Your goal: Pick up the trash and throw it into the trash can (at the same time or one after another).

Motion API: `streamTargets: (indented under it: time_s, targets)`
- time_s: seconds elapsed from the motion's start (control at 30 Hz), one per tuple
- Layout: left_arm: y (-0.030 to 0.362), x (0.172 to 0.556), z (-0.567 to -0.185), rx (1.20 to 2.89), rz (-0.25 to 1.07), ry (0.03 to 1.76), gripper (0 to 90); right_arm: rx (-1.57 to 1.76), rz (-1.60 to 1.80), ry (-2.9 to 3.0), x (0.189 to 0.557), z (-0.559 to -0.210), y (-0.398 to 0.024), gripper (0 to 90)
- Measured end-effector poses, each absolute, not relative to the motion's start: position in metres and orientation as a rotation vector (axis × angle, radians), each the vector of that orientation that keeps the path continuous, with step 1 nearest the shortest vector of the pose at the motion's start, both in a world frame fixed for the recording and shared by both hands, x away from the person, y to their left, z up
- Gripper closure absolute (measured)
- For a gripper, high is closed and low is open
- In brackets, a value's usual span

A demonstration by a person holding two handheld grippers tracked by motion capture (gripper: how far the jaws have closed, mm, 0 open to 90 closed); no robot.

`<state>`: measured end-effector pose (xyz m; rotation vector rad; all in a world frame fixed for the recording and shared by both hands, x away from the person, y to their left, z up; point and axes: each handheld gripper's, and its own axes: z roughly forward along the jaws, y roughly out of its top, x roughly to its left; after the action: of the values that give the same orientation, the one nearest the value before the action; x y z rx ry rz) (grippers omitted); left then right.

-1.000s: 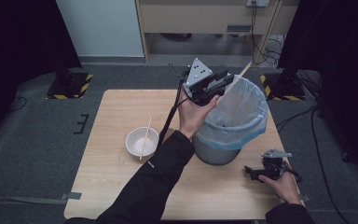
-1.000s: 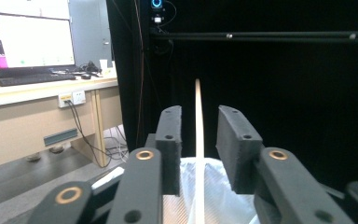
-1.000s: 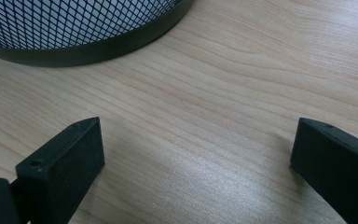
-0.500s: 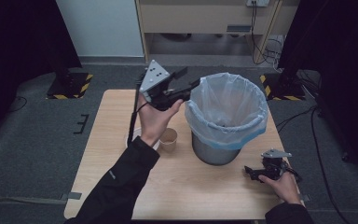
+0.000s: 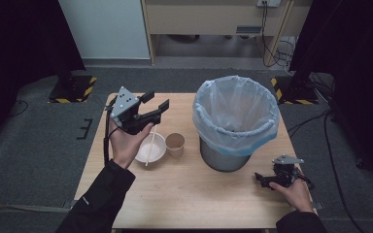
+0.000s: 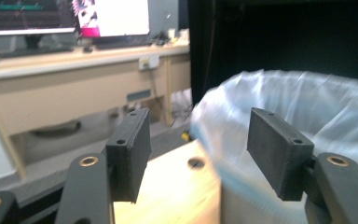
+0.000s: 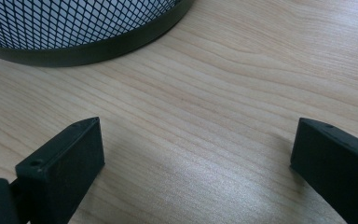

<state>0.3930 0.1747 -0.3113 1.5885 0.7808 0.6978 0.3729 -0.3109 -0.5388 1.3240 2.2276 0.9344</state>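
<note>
Both tongs open, empty: left tongs just been opening, above bowl; right tongs w/ jaws wide, on table.

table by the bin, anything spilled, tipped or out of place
Nothing stands out. The paper cup stands upright beside the white bowl, a stick rests across the bowl, and the lined bin is upright.

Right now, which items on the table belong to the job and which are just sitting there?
In play: left gripper, lined bin, white bowl with stick, paper cup.
Idle: right gripper, resting on table.
</note>
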Motion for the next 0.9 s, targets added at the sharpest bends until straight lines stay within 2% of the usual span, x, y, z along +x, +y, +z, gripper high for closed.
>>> streamTargets:
  time_s: [0.4,0.7,0.9]
  targets:
    - [0.200,0.407,-0.402,1.759,0.658,0.983,37.1,1.319,0.934,2.225,0.373,-0.539,-0.311,3.1]
    - [0.201,0.424,-0.456,1.841,0.612,1.097,38.1,1.319,0.934,2.225,0.373,-0.539,-0.311,3.1]
    - [0.204,0.431,-0.477,1.894,0.592,1.159,40.7,1.319,0.935,2.227,0.373,-0.539,-0.311,3.0]
